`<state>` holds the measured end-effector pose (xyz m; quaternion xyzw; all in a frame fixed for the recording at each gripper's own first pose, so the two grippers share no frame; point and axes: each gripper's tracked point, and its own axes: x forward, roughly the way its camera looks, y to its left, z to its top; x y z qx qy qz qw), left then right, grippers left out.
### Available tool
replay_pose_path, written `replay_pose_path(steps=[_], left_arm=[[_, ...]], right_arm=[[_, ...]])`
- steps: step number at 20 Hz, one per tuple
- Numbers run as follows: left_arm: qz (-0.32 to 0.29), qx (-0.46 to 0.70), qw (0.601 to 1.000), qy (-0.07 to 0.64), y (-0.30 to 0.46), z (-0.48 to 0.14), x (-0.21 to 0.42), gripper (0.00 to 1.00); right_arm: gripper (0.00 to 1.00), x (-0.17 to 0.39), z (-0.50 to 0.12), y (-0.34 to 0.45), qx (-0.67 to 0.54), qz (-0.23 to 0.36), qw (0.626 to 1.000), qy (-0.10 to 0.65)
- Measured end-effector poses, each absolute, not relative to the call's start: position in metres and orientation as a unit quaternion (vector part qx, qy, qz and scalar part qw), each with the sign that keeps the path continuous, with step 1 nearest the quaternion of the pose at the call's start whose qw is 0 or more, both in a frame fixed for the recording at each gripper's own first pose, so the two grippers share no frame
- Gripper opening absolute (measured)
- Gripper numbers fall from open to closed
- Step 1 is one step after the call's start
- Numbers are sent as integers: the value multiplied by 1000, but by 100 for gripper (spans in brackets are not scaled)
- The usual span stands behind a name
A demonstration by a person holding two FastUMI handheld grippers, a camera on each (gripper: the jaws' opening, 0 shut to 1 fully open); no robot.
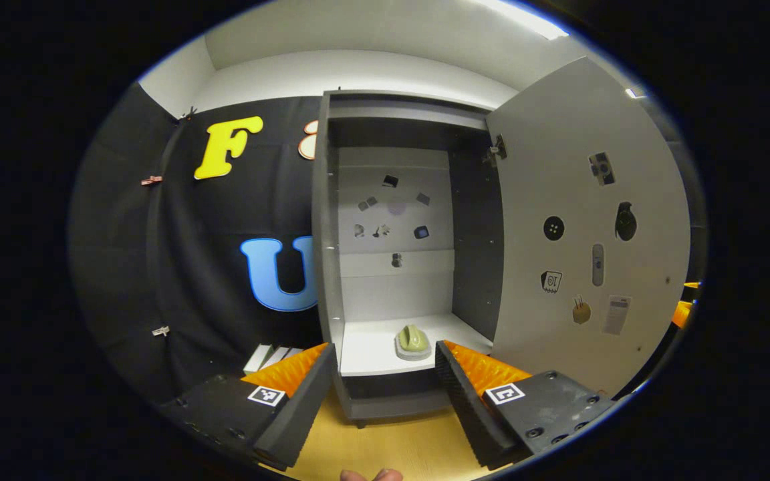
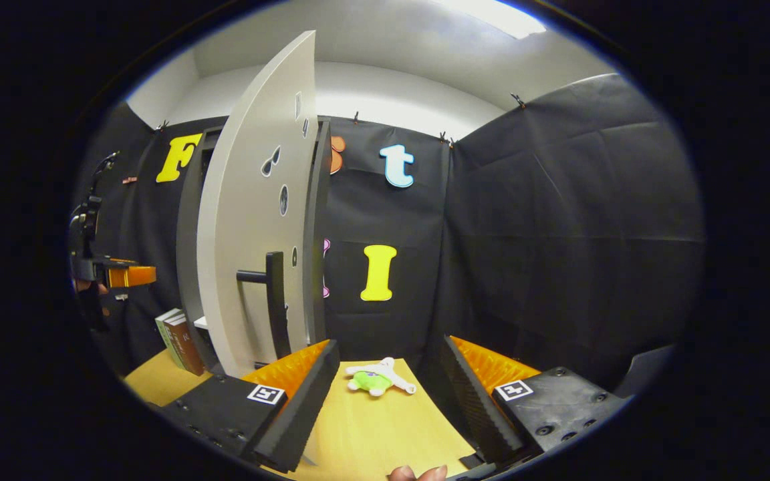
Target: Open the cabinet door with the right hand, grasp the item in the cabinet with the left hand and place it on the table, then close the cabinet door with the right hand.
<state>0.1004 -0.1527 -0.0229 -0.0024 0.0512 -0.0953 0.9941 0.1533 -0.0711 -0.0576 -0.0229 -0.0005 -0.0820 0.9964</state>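
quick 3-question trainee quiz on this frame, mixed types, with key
1. True or false: the grey cabinet door is shut.
2. Where is the small green rounded item? A) on the wooden table B) on the white cabinet shelf C) between the left gripper fingers
3. Fill in: the black bar handle is on the door's ____ face.

Key: 1 false. 2 B. 3 outer; the right gripper is open, off it.
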Motion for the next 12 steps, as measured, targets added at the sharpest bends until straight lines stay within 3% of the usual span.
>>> replay_pose_path(steps=[8, 12], left_arm=[[-133, -3, 981, 138, -190, -58, 204, 91], [-141, -3, 976, 167, -210, -72, 251, 84]], right_arm=[[98, 173, -69, -117, -37, -100, 994, -8], [98, 191, -83, -136, -35, -102, 994, 2]])
